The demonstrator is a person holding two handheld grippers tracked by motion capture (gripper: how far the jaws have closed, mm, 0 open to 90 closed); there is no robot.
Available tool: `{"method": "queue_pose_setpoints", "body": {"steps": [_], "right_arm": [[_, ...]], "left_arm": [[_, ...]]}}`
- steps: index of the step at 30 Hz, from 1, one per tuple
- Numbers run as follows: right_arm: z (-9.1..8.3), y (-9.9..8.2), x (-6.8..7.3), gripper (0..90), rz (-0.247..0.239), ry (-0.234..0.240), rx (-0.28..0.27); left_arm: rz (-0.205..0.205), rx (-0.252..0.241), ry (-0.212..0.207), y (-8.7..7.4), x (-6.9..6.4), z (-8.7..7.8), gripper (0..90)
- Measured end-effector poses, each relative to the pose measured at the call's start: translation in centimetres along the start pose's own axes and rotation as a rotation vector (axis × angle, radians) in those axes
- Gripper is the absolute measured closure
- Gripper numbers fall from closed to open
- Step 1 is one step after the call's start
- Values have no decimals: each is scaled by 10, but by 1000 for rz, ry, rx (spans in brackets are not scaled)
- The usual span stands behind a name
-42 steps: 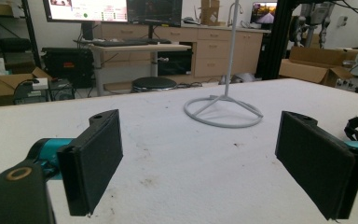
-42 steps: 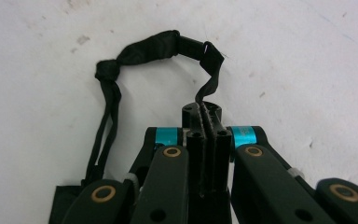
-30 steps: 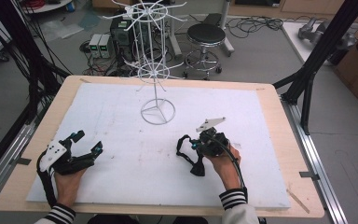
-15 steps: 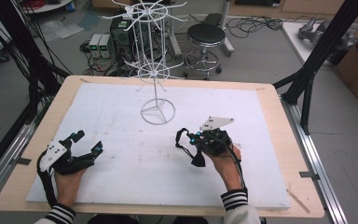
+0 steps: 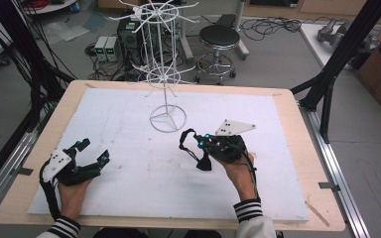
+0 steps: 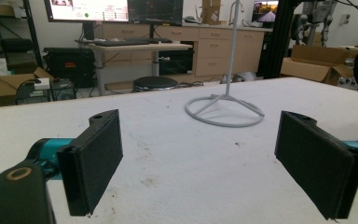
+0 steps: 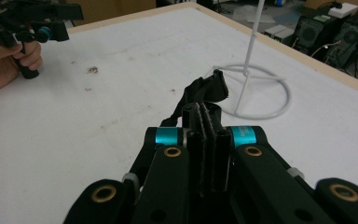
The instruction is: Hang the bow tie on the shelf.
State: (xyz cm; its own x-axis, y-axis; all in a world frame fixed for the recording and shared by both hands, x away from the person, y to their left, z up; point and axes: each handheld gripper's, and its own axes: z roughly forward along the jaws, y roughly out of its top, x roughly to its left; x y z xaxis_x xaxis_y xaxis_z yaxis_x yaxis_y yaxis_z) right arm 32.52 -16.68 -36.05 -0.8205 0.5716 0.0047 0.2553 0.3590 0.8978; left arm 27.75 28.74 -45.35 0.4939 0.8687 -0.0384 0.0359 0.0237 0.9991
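My right gripper (image 5: 206, 147) lies low over the middle of the white board, its jaws shut on a black strap (image 5: 204, 162) that loops out to the left of it. In the right gripper view the right gripper (image 7: 208, 114) pinches that strap (image 7: 208, 91), whose free end curls toward the ring base (image 7: 261, 100) of a white wire rack. My left gripper (image 5: 93, 151) rests near the board's front left, jaws wide apart and empty. In the left gripper view the left gripper (image 6: 205, 161) faces the rack's base (image 6: 224, 111) across bare board.
The tall white wire rack (image 5: 164, 74) stands at the back middle of the white board (image 5: 287, 163), which sits on a wooden table (image 5: 297, 124). Black frame legs (image 5: 327, 84) rise at both sides. A stool (image 5: 219, 37) and boxes stand on the floor beyond.
My right gripper has edged a little away from the person and turned slightly, carrying the strap with it. The left gripper has kept still.
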Motion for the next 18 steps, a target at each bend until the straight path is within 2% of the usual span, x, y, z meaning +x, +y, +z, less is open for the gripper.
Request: {"method": "queue_pose_setpoints", "body": {"steps": [5,7,8,10,13,14,18], "right_arm": [[1,13,3,886,-9,22,-9],[3,19,4,885,-27,26,-18],[4,26,6,885,-32,47,-35],[6,30,6,885,-40,54,-44],[8,35,7,885,-47,54,-47],[8,38,8,884,-51,55,-71],[10,42,8,885,-53,55,-94]], "left_arm": [[-1,0,-1,0,0,0,152],[-2,-1,-1,0,0,0,153],[-1,-2,-2,0,0,0,152],[-5,-4,-3,0,0,0,152],[-5,-4,-3,0,1,0,152],[-6,-4,-2,0,1,0,152],[-5,-7,-3,0,1,0,152]]}}
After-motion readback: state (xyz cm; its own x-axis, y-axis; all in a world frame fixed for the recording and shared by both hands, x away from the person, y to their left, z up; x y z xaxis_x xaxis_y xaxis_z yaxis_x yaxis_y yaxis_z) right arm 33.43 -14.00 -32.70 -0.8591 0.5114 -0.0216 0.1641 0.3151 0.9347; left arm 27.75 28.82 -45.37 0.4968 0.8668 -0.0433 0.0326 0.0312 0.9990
